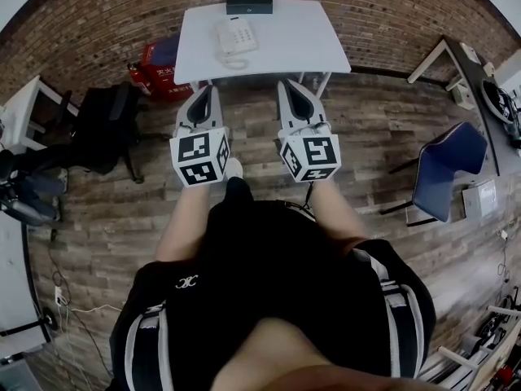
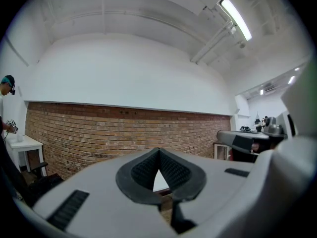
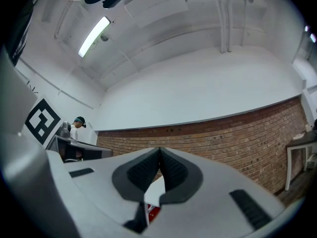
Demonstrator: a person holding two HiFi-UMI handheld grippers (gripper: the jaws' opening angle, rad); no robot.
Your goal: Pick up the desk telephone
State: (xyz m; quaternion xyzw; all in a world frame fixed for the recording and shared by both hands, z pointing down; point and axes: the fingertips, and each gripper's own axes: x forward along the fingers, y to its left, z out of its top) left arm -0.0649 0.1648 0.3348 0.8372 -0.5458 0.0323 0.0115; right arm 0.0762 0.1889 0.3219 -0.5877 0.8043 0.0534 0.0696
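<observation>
Looking down from the head view, we see the phone (image 1: 235, 36) on the left part of the white worktop (image 1: 301, 47), with a black box (image 1: 249, 3) just behind it. The left hand-held gripper (image 1: 212, 89) and right hand-held gripper (image 1: 286, 83) hang over the floor (image 1: 383, 137), short of the worktop's near edge and apart from the phone. The handset (image 1: 224, 37) seems only to rest on the base, tied by a coiled cord (image 1: 235, 61). We judge that a grip on one part could let the other drop or drag.

In the left gripper view, the jaws are pressed together with nothing between them. Only a brick wall (image 2: 99, 128) and a sliver of worktop show past them, not the phone.

In the right gripper view, the jaws are likewise together and empty, with worktop and a red thing (image 3: 153, 212) below. If we arrive with the jaws like this, we would shove the phone toward the box.
</observation>
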